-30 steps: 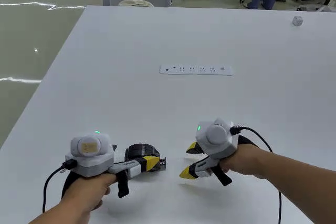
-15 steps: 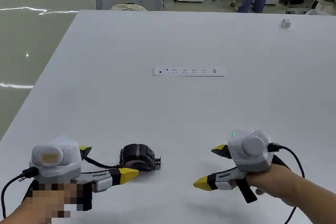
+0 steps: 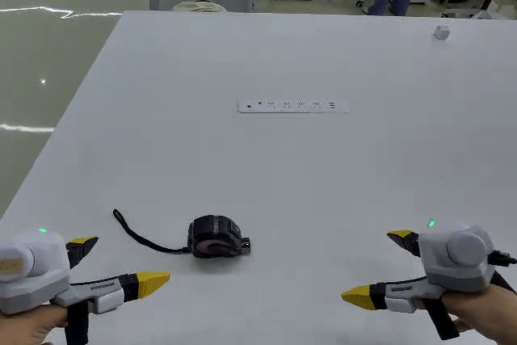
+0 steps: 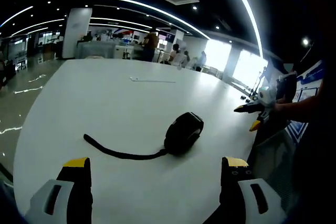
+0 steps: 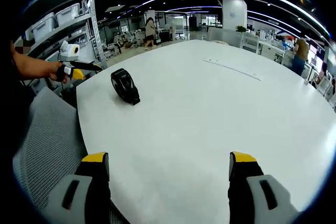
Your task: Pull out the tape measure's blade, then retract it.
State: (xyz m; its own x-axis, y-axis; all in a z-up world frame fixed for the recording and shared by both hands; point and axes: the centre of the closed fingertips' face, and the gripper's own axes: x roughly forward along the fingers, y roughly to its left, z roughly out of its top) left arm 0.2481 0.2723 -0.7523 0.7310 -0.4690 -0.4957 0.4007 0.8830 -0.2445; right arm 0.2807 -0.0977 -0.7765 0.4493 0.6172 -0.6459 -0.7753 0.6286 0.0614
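Observation:
A black tape measure (image 3: 215,237) lies on the white table (image 3: 291,167), its black wrist strap (image 3: 139,233) trailing to the left; no blade is drawn out. In the left gripper view the tape measure (image 4: 183,131) sits ahead between the jaws, well apart from them, strap (image 4: 118,151) toward the left jaw. My left gripper (image 3: 119,264) is open at the near left table edge with nothing in it. My right gripper (image 3: 381,268) is open at the near right edge, far from the tape measure (image 5: 125,85).
A white power strip (image 3: 292,106) lies mid-table. A small pale object (image 3: 441,32) sits at the far right. Office chairs and a person stand beyond the table's far edge. The table edge runs close below both grippers.
The left gripper let go of the tape measure and drew back left to the table's near edge. The right gripper withdrew to the right. The tape measure now rests alone, strap laid out.

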